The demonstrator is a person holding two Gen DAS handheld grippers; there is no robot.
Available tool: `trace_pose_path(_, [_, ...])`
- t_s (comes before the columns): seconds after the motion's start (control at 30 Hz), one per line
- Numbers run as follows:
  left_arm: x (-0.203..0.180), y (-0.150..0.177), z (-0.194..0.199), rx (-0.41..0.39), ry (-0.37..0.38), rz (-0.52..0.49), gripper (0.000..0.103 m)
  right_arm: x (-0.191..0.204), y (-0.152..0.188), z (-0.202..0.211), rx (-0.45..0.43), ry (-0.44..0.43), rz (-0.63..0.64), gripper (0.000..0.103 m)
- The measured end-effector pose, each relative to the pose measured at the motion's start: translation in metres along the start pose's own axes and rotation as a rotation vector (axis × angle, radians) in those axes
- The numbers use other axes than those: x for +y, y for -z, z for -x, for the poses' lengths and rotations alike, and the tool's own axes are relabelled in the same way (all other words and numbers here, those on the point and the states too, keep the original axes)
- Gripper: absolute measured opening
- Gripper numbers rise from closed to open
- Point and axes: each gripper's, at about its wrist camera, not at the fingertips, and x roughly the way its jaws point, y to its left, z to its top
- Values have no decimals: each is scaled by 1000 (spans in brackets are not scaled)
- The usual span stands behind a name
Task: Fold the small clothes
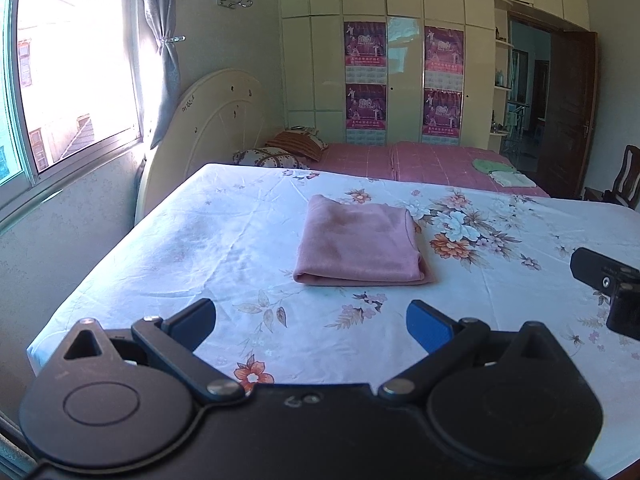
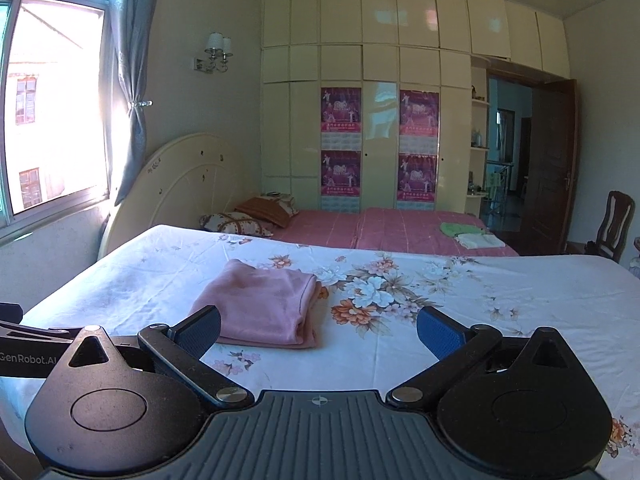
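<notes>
Apparently the fold is done: the pink garment (image 1: 358, 240) lies as a neat rectangle on the floral sheet (image 1: 200, 240), ahead of the left gripper (image 1: 311, 320) and ahead-left of the right gripper (image 2: 319, 330). Both jaws gape wide, empty. Next likely calls for clearing it away or fetching another piece.

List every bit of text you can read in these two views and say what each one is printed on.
"GenRobot.AI", first letter partly cut off: on the body of the left claw, at the left edge of the right wrist view.
Posters on the wardrobe doors: large numerals and lines of characters, too blurred to read.
Marks on the headboard: too small to read.
</notes>
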Motion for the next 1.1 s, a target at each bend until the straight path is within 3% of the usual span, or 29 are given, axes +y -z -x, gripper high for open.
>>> trace_pose_path(1.1, [-3,-4,-3,-2,-5,9,102,-6,1,-6,16,-15,3,103])
